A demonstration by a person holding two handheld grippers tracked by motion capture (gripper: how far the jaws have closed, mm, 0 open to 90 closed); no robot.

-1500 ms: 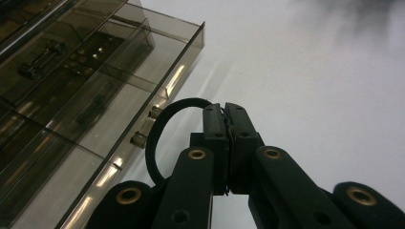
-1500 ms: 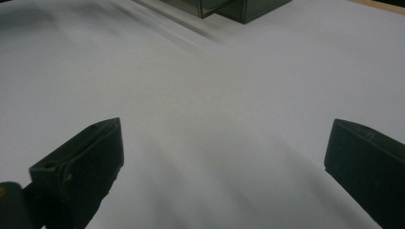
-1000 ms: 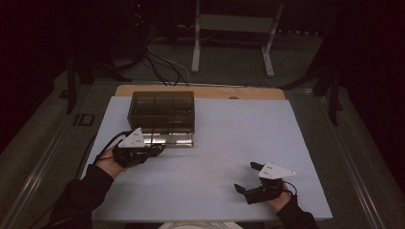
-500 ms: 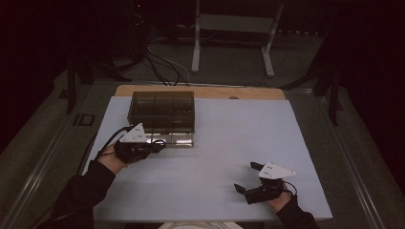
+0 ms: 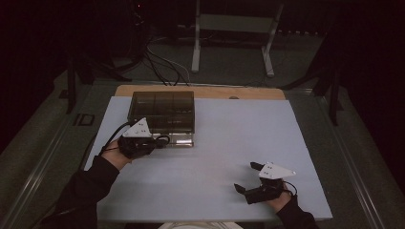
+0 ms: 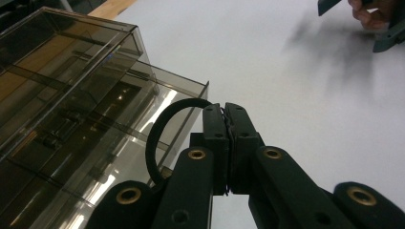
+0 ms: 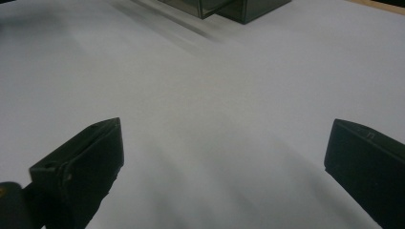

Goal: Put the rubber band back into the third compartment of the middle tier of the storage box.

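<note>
Between my left gripper's (image 6: pixel 224 114) clamped jaws sits a black elastic band (image 6: pixel 165 126), its loop arching toward the smoked-plastic organizer box (image 5: pixel 162 112). Since a second ago that gripper has eased slightly back from the box's open drawer (image 5: pixel 179 139) (band apparently lifted out). My right gripper (image 5: pixel 249 177) rests wide open on the white bench (image 5: pixel 239 133), well apart.

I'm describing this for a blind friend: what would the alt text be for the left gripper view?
Two black jaws of the left gripper are pressed shut on a thin black ring, which loops out to their left. Beside it stands a smoky clear plastic box with dividers, on a white table.
</note>
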